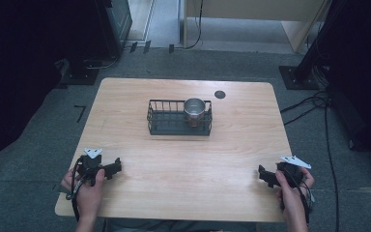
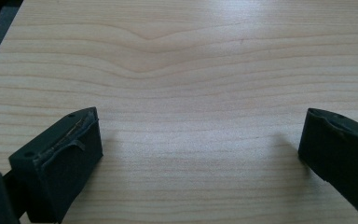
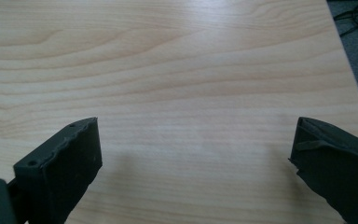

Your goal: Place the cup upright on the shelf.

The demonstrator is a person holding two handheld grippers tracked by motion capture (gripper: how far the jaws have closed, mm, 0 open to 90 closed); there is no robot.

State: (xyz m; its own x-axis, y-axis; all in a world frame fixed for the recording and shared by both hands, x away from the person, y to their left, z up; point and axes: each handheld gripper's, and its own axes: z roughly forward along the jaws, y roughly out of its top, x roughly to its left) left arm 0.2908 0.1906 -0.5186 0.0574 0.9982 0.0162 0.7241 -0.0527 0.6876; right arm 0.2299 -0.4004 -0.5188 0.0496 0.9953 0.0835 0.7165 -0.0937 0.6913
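Observation:
A black wire basket (image 1: 164,126) stands at the middle of the wooden table (image 1: 183,193), toward the far side. A metal cup (image 1: 194,111) stands upright in its right end. My left gripper (image 1: 115,168) rests low over the table near the front left corner, held by a hand, jaws wide apart and empty; its own view shows bare wood between the jaws (image 2: 200,154). My right gripper (image 1: 262,175) sits near the front right edge in the other hand, also open with nothing between its fingers (image 3: 196,158).
A small dark round disc (image 1: 220,94) lies on the table behind the basket at the right. Cables (image 1: 314,104) and dark stands sit on the grey floor around the table. The table's right edge shows in the right gripper view (image 3: 354,84).

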